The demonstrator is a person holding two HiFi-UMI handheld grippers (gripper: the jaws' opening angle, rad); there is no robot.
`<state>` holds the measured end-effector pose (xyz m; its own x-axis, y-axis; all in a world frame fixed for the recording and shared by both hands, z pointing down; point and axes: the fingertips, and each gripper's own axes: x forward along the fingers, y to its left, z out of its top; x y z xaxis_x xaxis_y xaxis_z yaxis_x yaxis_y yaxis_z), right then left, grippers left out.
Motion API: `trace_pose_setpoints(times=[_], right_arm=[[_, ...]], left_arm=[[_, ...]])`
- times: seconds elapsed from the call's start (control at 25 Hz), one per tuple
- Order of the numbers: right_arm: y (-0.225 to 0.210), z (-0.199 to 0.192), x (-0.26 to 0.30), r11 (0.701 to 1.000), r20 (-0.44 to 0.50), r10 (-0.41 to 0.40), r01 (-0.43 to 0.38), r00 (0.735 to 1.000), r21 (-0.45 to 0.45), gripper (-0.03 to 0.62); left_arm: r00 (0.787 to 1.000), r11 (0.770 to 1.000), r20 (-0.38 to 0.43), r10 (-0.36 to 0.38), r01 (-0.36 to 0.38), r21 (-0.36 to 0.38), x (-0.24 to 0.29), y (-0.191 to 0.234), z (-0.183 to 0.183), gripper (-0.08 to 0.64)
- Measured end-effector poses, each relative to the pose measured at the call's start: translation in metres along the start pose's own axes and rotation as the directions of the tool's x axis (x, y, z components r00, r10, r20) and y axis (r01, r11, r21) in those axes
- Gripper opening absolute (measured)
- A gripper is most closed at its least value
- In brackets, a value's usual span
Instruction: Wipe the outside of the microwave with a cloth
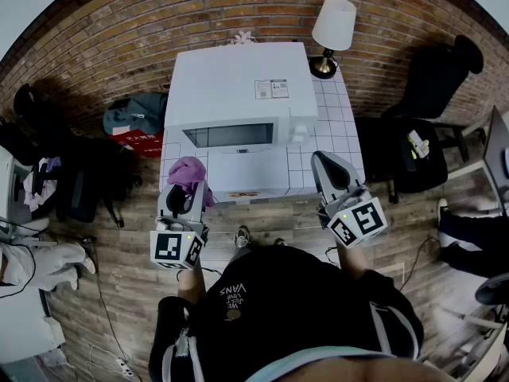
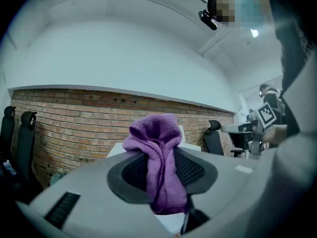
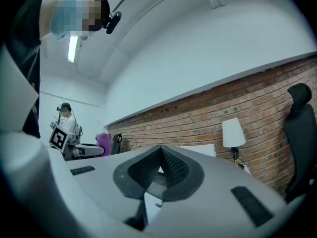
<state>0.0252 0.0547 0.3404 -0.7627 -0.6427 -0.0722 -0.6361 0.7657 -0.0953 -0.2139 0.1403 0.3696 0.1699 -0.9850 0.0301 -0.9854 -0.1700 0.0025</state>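
**Cloth gripped, wiping not yet begun**

Nearest, the left tool (image 1: 187,194) is clamped on the bunched purple cloth (image 1: 189,173), poised for wiping. The right tool (image 1: 324,164) is closed and empty. Beyond, the microwave (image 1: 238,94) sits on the tiled bench (image 1: 340,138).

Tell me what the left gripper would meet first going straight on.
Probably the microwave, at its front left; the left gripper, shut on the purple cloth, points there. Depth unclear.

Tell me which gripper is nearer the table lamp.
Right. The right gripper is at the front right of the table, the same side as the lamp; the left gripper, clamping the purple cloth, is at the front left, diagonally across the microwave.
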Motion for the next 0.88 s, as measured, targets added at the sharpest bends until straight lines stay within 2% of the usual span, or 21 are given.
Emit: trace_pose_setpoints(times=[0.28,0.48,0.64,0.88], right_arm=[[-0.001,0.005,-0.013,0.999,0.038,0.043,-0.043,0.998,0.000,0.003],[0.008,0.010,-0.009,0.997,0.071,0.071,-0.071,0.995,0.001,0.003],[0.012,0.011,0.006,0.999,0.071,0.033,-0.030,0.997,-0.036,0.003],[0.014,0.012,0.035,0.995,0.111,-0.095,0.095,0.989,0.006,0.005]], left_arm=[[1.000,1.000,0.014,0.020,-0.020,0.007,-0.003,-0.016,-0.001,0.141],[0.999,1.000,0.036,0.004,-0.003,-0.006,0.000,-0.009,-0.001,0.141],[0.999,1.000,0.043,-0.018,0.019,-0.012,0.009,0.013,0.002,0.141],[0.997,0.998,0.025,-0.070,0.070,0.004,0.021,0.067,0.003,0.141]])
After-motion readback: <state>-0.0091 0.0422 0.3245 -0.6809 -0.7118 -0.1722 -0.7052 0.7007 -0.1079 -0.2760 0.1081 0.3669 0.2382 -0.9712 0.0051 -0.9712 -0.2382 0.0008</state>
